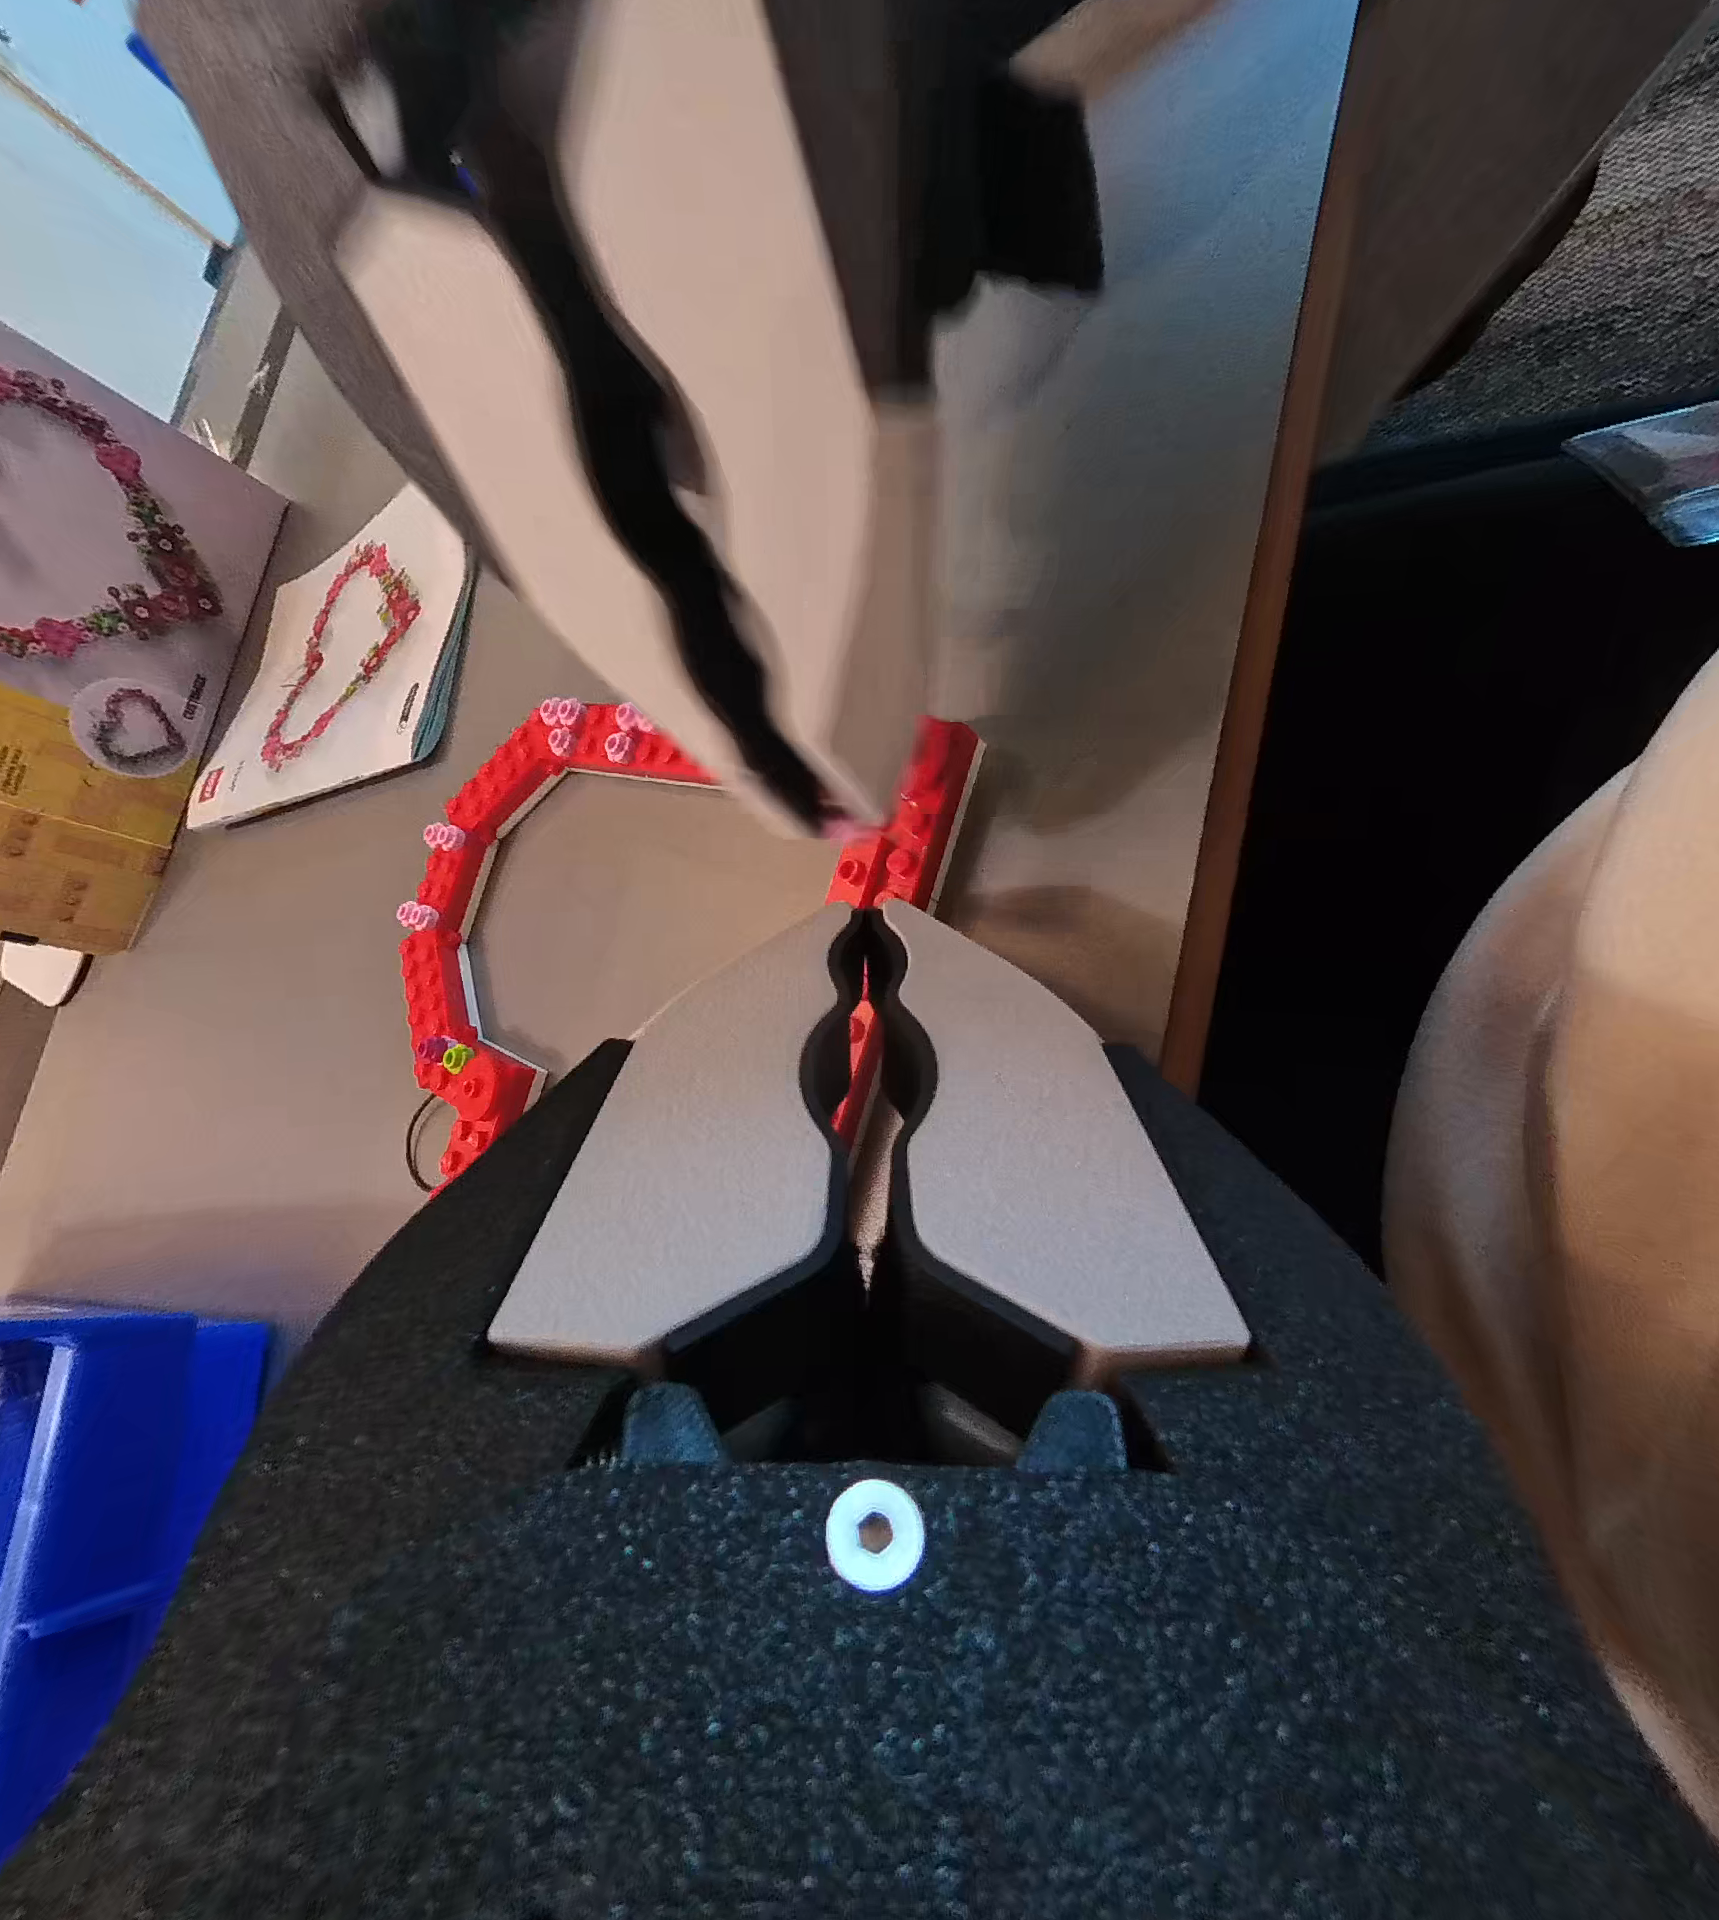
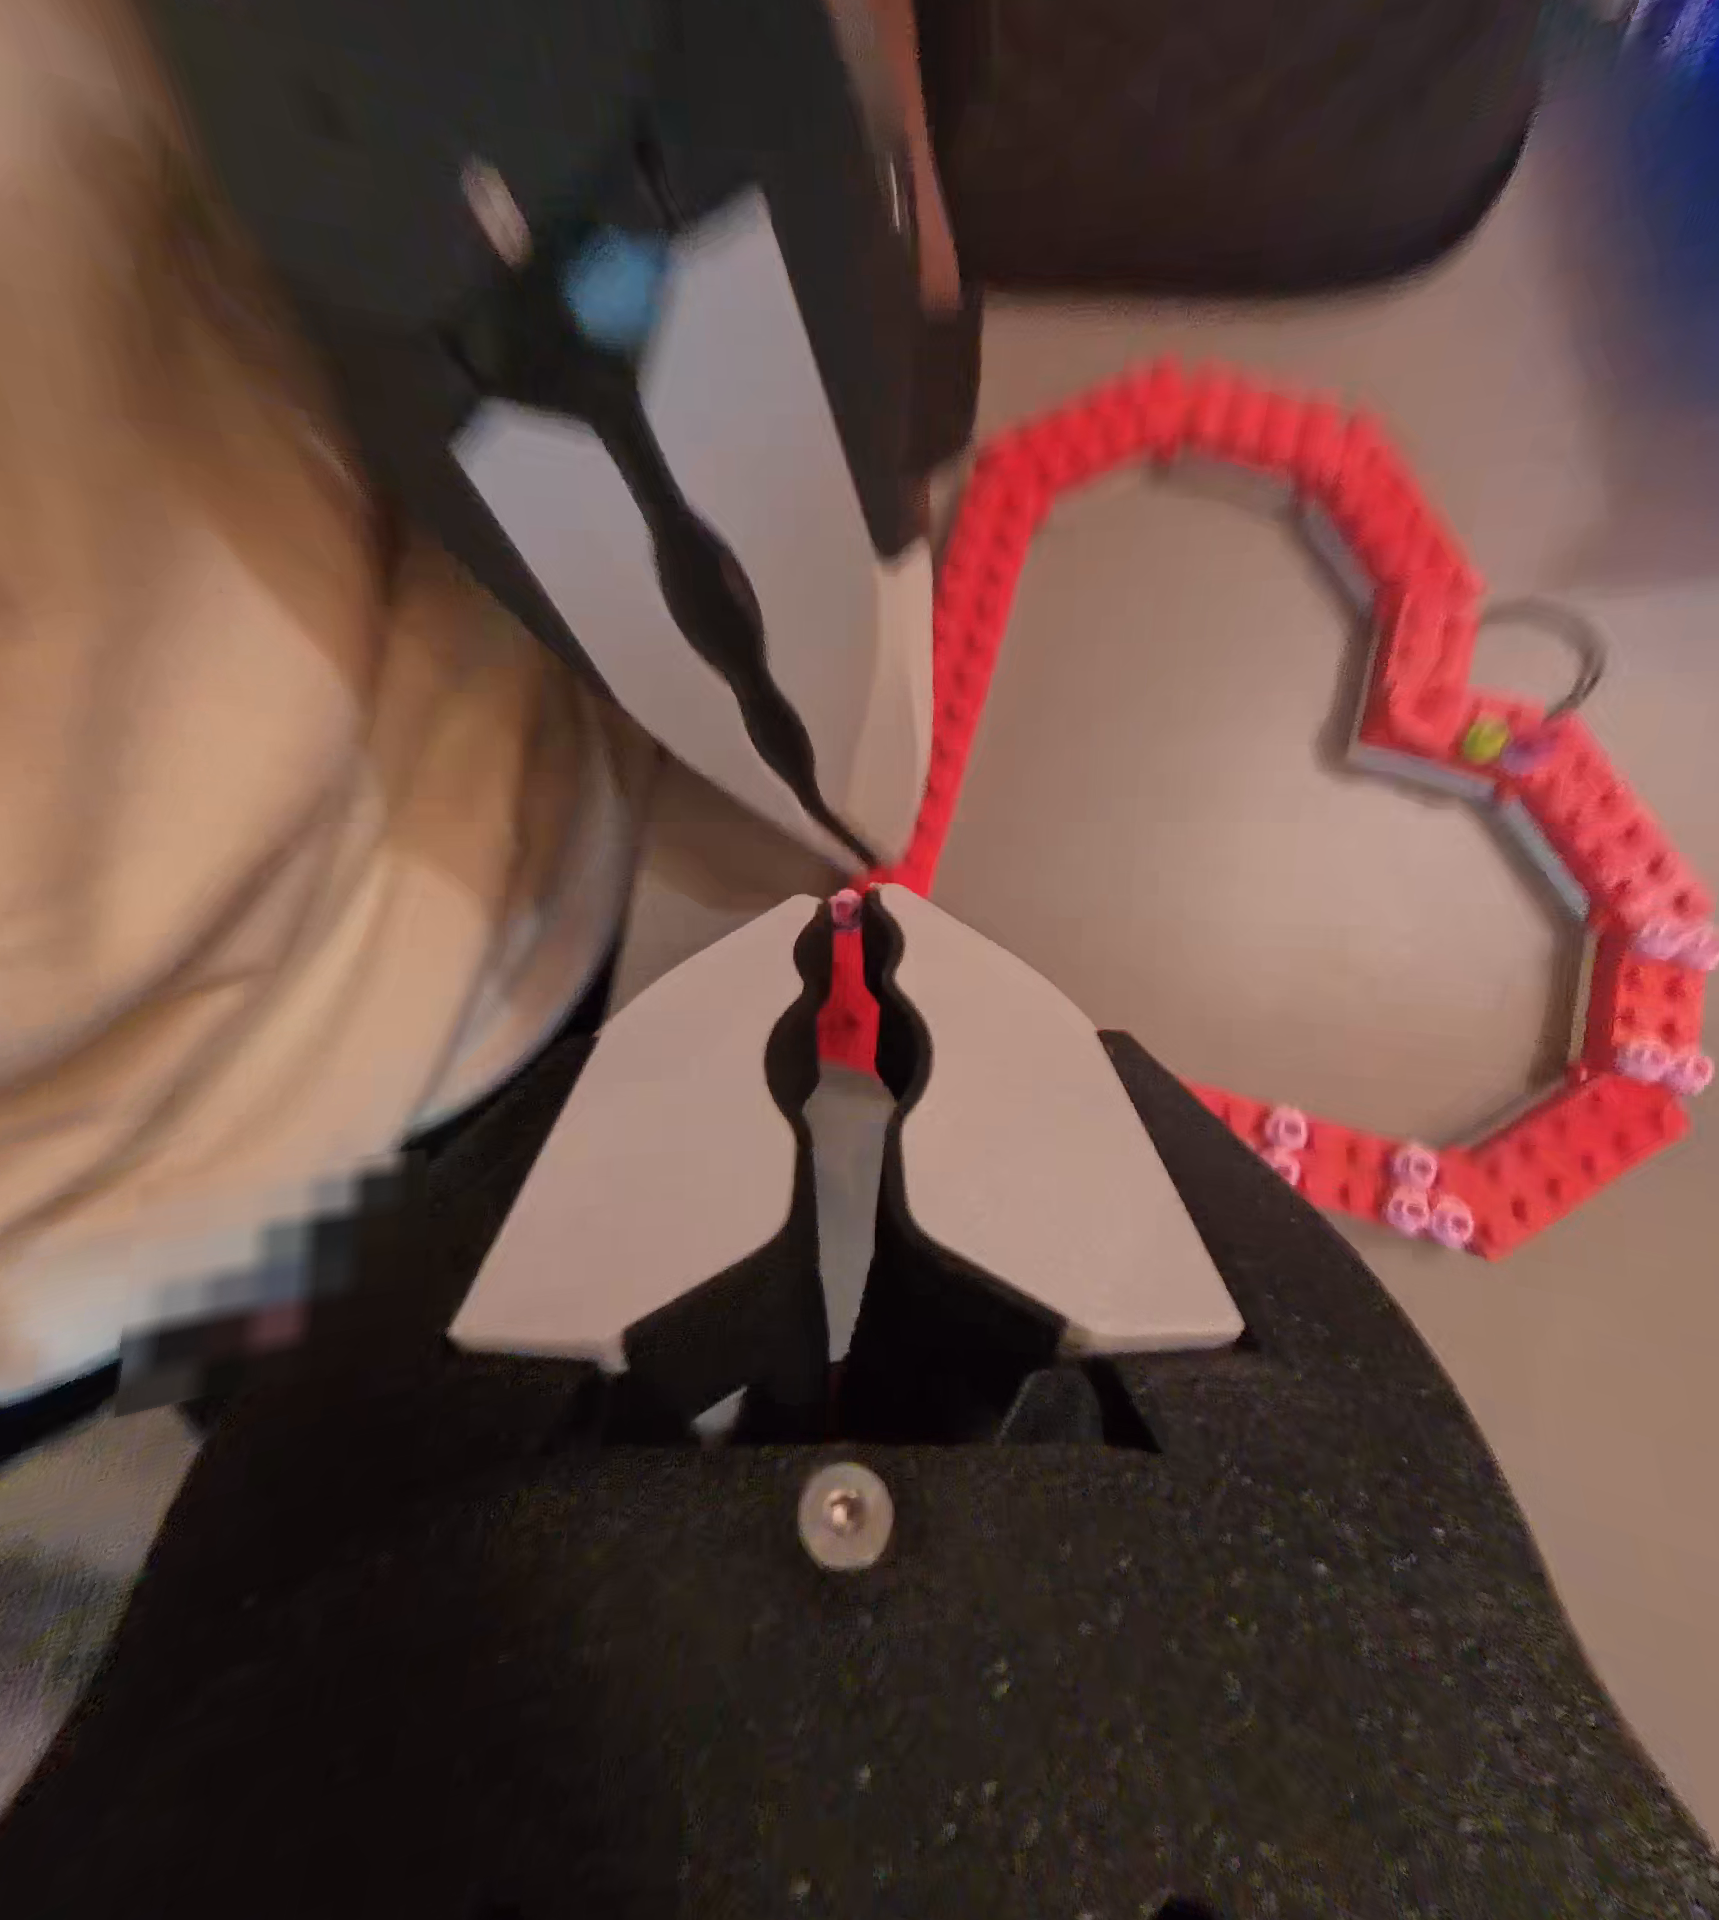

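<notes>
Left tool closed over red heart frame; right tool seemingly pinching pink piece

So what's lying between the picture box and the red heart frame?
A white instruction booklet, flat on the table between the box and the red heart frame, in the left wrist view.

1. The left gripper has a black body with a coarse, speckled grain, broad at the base and narrowing toward the tips.
2. Its 2 fingers are pale beige plates with black wavy inner edges (each edge bulges and pinches in turn).
3. A white washer with a hexagonal hole sits on the body's centre line.
4. The right gripper has the same black grainy body and pale grey fingers.
5. Its centre carries a silvery screw in a clear washer.
</notes>
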`<state>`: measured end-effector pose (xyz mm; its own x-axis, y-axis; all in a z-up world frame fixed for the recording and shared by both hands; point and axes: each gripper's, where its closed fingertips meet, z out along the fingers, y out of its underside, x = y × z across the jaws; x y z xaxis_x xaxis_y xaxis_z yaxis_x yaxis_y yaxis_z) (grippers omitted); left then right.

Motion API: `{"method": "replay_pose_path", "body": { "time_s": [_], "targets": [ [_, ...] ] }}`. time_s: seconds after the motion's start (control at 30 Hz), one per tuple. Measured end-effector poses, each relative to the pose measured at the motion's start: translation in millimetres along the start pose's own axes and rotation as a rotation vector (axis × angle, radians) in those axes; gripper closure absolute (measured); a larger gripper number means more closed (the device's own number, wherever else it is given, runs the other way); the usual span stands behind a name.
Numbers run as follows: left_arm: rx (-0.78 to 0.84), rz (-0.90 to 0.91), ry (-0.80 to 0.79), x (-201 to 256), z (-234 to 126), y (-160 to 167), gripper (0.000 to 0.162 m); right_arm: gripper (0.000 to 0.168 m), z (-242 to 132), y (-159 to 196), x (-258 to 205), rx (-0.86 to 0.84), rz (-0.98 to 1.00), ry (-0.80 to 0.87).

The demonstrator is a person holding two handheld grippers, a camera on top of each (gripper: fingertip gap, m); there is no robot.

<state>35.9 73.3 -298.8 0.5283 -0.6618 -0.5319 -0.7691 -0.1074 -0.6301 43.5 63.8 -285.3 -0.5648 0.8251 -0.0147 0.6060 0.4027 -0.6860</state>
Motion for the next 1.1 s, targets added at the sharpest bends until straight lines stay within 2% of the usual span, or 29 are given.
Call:
{"method": "replay_pose_path", "body": {
  "time_s": [0.03,0.13,0.23,0.37,0.43,0.5,0.57,0.63,0.7,0.8,0.93,1.1],
  "targets": [
    [0.000,0.001,-0.001,0,0,0,0.162,0.163,-7,-12,2,0.098,0.018,0.010],
    [0.009,0.033,-0.026,-1,1,-1,0.162,0.163,-21,-23,22,0.165,0.021,0.095],
    [0.014,0.090,-0.061,-1,2,-2,0.162,0.162,-10,-62,41,0.183,-0.182,0.160],
    [0.002,0.153,-0.115,-2,5,-5,0.162,0.162,37,-140,67,0.271,-0.402,0.167],
    [0.000,0.154,-0.117,-2,4,-5,0.162,0.162,73,-164,78,0.247,-0.484,0.159],
    [0.008,0.137,-0.113,-2,4,-5,0.162,0.162,108,-168,96,0.140,-0.562,0.213],
    [0.017,0.127,-0.099,0,2,-4,0.162,0.162,127,-170,117,0.099,-0.597,0.303],
    [-0.017,0.128,-0.049,9,3,3,0.162,0.162,136,-171,129,0.079,-0.602,0.340],
    [-0.011,0.158,-0.076,7,4,3,0.162,0.161,141,-171,135,0.055,-0.629,0.384],
    [-0.031,0.165,-0.077,5,4,4,0.162,0.153,143,-169,137,0.025,-0.680,0.435],
    [-0.045,0.172,-0.079,4,4,5,0.162,0.153,141,-171,137,0.047,-0.671,0.434],
    [-0.059,0.185,-0.080,4,5,5,0.162,0.150,148,-161,131,0.008,-0.538,0.290]
  ]
}}
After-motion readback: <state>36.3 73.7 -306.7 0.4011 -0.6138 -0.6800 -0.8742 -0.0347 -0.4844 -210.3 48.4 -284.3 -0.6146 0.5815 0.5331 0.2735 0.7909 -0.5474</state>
